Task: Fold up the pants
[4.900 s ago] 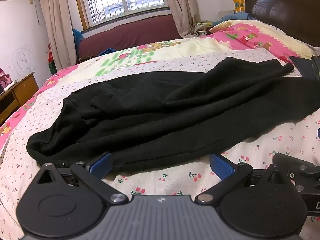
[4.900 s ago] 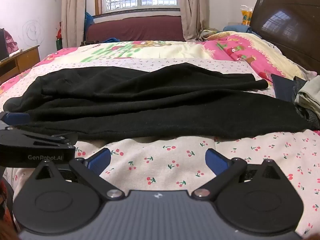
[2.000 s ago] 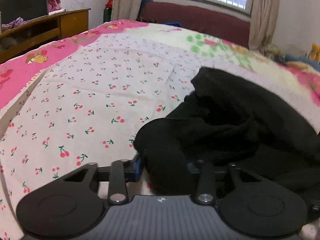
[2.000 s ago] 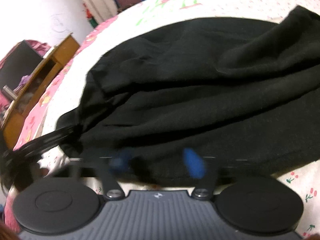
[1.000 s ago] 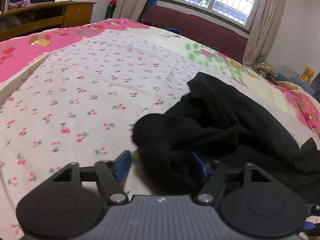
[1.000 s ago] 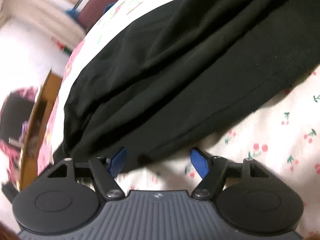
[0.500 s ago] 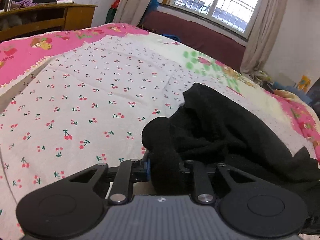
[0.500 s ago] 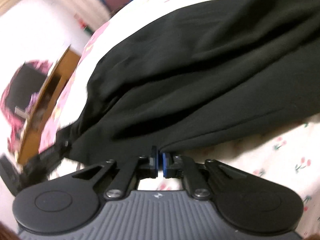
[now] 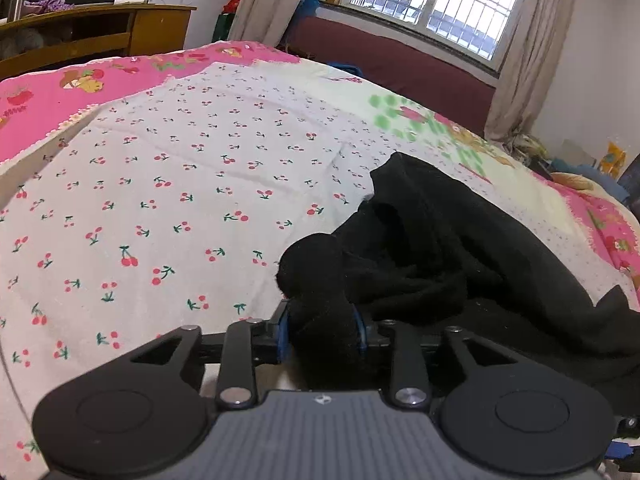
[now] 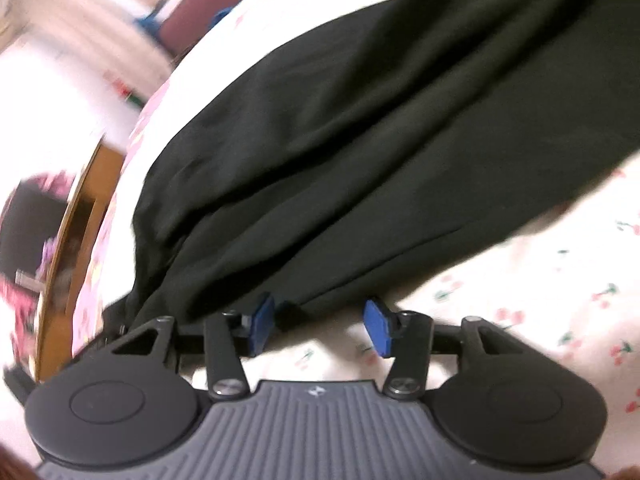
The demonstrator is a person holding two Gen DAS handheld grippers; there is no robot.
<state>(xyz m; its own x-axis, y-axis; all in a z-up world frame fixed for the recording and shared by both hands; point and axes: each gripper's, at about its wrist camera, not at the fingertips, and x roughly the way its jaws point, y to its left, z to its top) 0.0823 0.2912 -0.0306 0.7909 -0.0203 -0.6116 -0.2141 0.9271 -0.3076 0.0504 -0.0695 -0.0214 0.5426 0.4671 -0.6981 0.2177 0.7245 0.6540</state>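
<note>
Black pants [image 9: 440, 240] lie crumpled across a cherry-print bedsheet [image 9: 180, 184]. A bunched corner of the pants stands up between the blue pads of my left gripper [image 9: 321, 330]. The cloth fills the gap and touches both pads while the jaws are opening a little. In the blurred right wrist view the pants [image 10: 360, 140] spread away up and to the right. My right gripper [image 10: 320, 322] sits just short of their near hem. Its jaws are opening, the blue pads [image 10: 376, 328] are apart, and only sheet [image 10: 540, 320] shows between them.
A wooden desk [image 9: 100, 36] stands beyond the bed's left edge, also seen as the desk [image 10: 76, 240] in the right wrist view. A barred window [image 9: 432, 0] with curtains and a maroon bench [image 9: 400, 68] are at the far end. Pink bedding [image 9: 48, 96] borders the sheet.
The left jaws closed from wide apart onto the pants' corner and have eased slightly. The right jaws went from open to fully shut at the hem, then spread apart again.
</note>
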